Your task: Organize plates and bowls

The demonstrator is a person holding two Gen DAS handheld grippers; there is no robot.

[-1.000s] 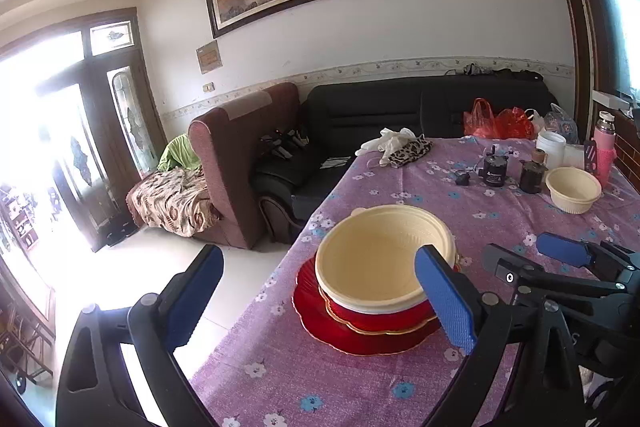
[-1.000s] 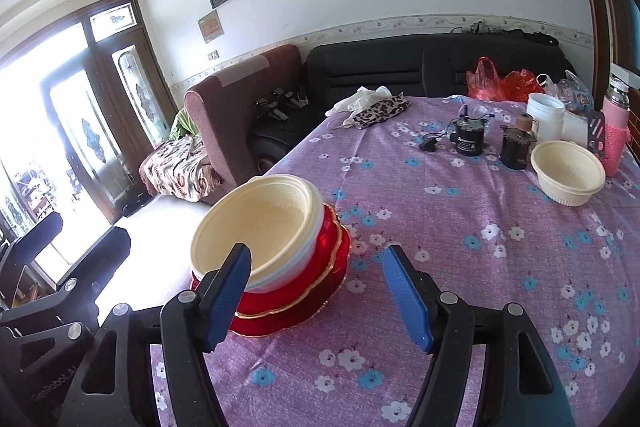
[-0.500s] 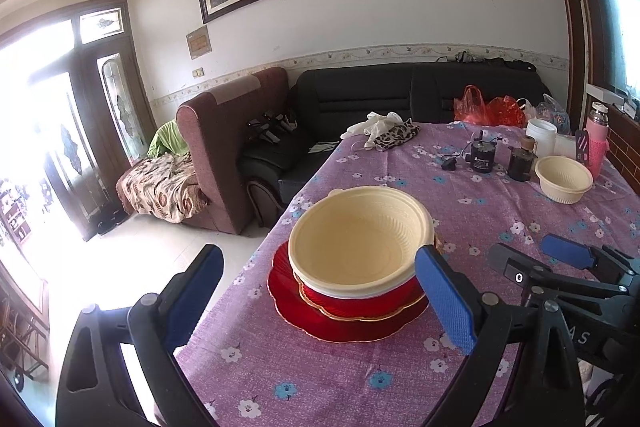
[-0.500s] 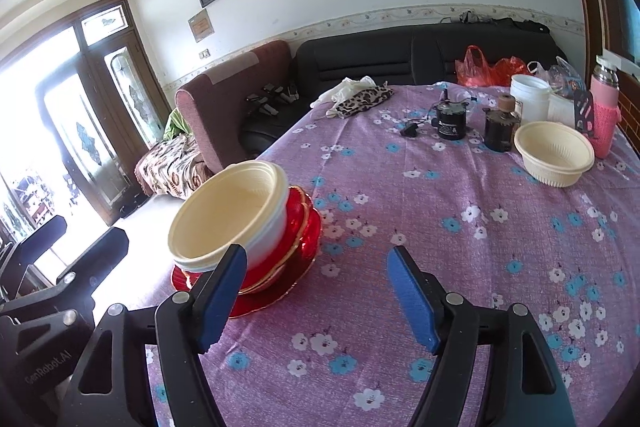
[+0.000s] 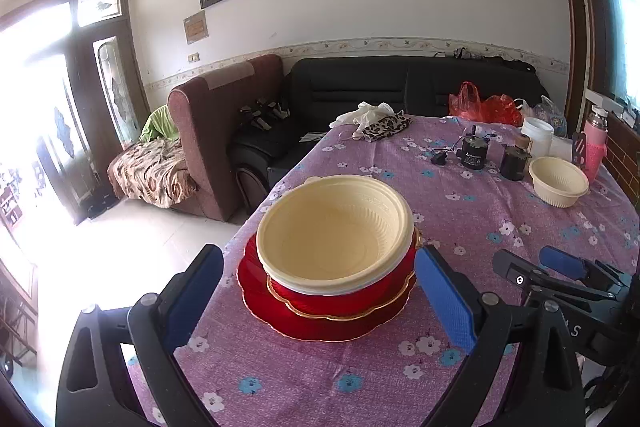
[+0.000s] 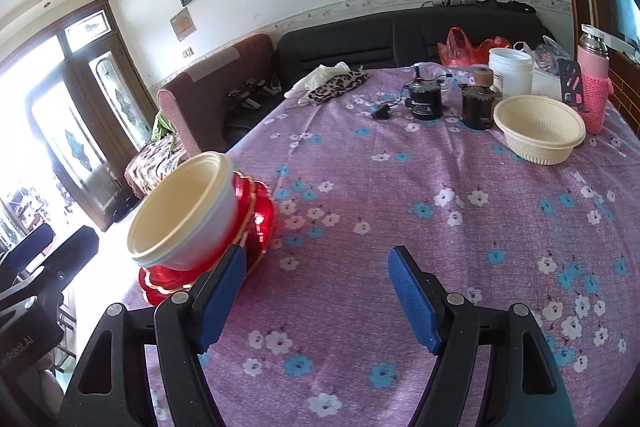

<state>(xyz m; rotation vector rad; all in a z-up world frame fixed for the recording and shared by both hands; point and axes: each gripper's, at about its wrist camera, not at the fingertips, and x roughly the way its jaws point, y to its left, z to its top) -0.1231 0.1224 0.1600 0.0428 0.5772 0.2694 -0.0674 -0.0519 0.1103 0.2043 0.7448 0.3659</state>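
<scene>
item: cream bowl (image 5: 334,227), nested on a white bowl (image 5: 320,285), a red bowl (image 5: 352,301) and a red plate (image 5: 280,311), stacked near the table's (image 5: 460,223) left edge. second cream bowl (image 6: 538,133) stands well apart at the far right, beside a pink flask (image 6: 596,83), white jar (image 6: 510,69) and two dark jars. your left gripper (image 5: 318,293) is spread wide around the stack, pads clear, holding nothing. your right gripper (image 6: 316,293) is spread wide over bare cloth beside the stack, empty.
</scene>
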